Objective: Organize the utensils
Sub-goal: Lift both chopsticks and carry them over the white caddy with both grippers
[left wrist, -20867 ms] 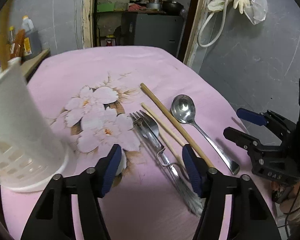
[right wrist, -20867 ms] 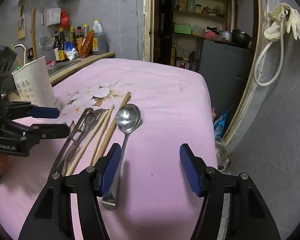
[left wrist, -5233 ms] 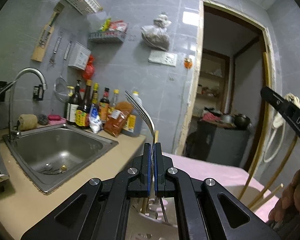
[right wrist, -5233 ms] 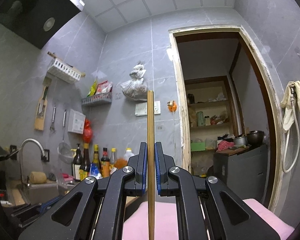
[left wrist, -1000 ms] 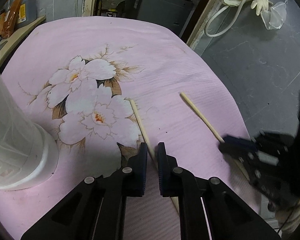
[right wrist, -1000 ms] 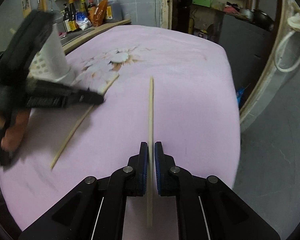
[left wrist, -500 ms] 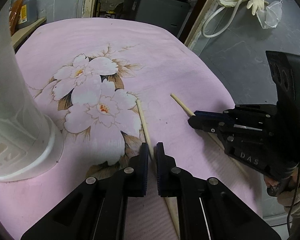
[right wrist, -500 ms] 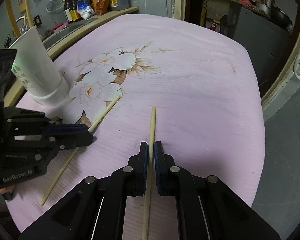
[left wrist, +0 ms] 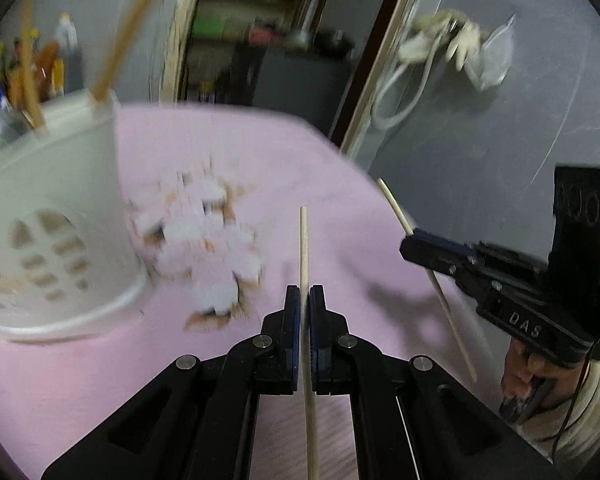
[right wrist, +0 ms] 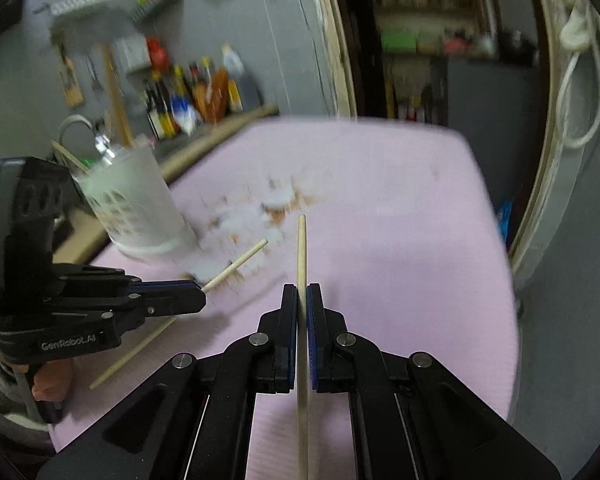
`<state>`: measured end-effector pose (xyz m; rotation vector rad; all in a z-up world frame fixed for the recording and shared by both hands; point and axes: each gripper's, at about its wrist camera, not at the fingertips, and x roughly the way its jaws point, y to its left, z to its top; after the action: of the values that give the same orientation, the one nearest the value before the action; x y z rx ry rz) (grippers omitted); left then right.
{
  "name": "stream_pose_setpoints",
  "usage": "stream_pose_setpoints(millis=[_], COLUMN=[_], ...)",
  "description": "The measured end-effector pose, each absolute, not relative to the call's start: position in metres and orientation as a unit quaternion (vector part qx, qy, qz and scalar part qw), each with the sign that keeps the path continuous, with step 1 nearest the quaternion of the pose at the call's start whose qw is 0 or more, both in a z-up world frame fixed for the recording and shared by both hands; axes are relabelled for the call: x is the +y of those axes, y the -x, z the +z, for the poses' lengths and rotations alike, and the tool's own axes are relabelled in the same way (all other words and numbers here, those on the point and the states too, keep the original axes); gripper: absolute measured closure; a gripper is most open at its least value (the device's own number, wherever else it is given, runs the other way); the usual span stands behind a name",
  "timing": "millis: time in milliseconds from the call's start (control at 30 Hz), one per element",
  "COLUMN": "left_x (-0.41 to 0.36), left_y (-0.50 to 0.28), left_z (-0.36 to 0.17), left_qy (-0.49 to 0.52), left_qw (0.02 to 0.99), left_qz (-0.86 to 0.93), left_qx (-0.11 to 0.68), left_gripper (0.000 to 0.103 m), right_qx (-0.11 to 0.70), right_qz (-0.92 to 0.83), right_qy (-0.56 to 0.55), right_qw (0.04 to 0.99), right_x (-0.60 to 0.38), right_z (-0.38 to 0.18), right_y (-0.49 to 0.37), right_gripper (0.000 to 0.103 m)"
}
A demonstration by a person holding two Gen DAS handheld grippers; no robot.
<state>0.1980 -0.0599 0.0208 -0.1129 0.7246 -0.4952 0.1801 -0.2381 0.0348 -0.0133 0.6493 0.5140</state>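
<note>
Left tongs (left wrist: pixel 304 300) clamped tight on a pale chopstick (left wrist: pixel 304 248), jaws pressed to both its sides, tip thrust forward over the pink flowered cloth (left wrist: pixel 80 360) of the bench. Same tongs seen from the right wrist camera (right wrist: pixel 196 298), low at the left, with that stick poking out toward the blurred flower print. Right tongs (right wrist: pixel 302 300) likewise pinched shut on a second chopstick (right wrist: pixel 301 252), held straight ahead, point lifted above the cloth. From the left wrist view, found at the right (left wrist: pixel 410 246), its stick slanting up and away past the cloth's edge. Both sticks apparently raised clear of the cloth, though hard to be certain through the motion blur.

Further out, at the left: a white slotted utensil holder (left wrist: pixel 56 216) standing on the cloth, with wooden sticks and something shiny and metallic rising out of its top. Behind it, along the wall: a row of sauce bottles (right wrist: pixel 196 96). At the far right: a white hose and gloves (left wrist: pixel 448 44) hung beside the doorway.
</note>
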Motion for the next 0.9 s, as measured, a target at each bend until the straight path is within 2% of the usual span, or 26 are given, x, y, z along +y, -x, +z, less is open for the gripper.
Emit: stream_pose_setpoints(millis=[200, 533, 900], left_x=[-0.057, -0.029, 0.059], left_y=[-0.162, -0.141, -0.148], left_z=[0.048, 0.09, 0.133], left_qy=[0.042, 0.045, 0.092], left_qw=[0.95, 0.982, 0.989], left_qz=[-0.212, -0.162, -0.117], left_qx=[0.224, 0.086, 0.019], left_gripper=[0.101, 0.101, 0.101], right_qx=[0.194, 0.014, -0.053], right_qz=[0.243, 0.254, 0.318], right_qy=[-0.002, -0.006, -0.078], right_qw=[0.951, 0.967, 0.943], right_x=[-0.226, -0.185, -0.145], right_z=[0.062, 0.115, 0.157], right_y=[-0.149, -0.117, -0.143], right_gripper=[0.1, 0.1, 0.1])
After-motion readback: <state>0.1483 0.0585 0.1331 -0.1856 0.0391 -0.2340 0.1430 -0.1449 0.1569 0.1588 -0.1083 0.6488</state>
